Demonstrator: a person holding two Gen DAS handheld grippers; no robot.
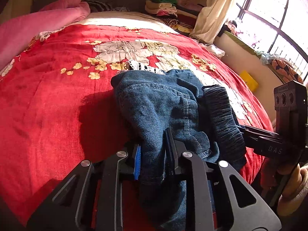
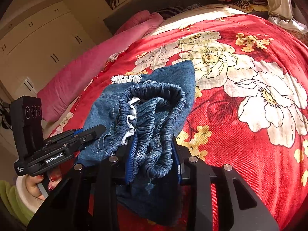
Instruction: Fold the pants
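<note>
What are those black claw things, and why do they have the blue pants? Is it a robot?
No robot: a person holds two hand tools, each with a camera looking along its fingers. One picture comes from the left gripper, the other from the right gripper. Each picture also shows the other tool off to the side. Both are pinching small denim pants with a stretchy waistband, bunched up above a red flowered bedspread. A pink blanket lies beside it.

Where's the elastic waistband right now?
Bunched in the right claw, low centre of the right wrist view, above the red floral bedspread; the left claw grips the denim beside it.
</note>
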